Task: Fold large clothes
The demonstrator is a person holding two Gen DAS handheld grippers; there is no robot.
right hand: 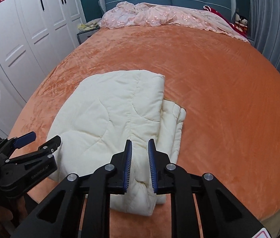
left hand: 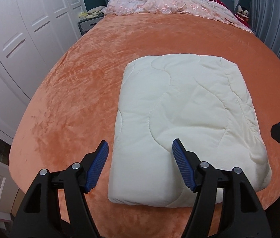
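Jaws apart, "GenRobotAI" on L gripper (right hand: 38, 139), folded quilt (left hand: 185, 123)

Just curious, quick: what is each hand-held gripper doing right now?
Left hand-held gripper: open, holding nothing.
Right hand-held gripper: narrowly open above the folded quilt, not gripping.

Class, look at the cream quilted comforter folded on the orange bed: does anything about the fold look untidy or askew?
Yes. On the cream quilted comforter, the right side is uneven: lower layers stick out past the top layer's edge in the right wrist view, bunched rather than flush. The left edge looks neat on the orange plush bed cover.
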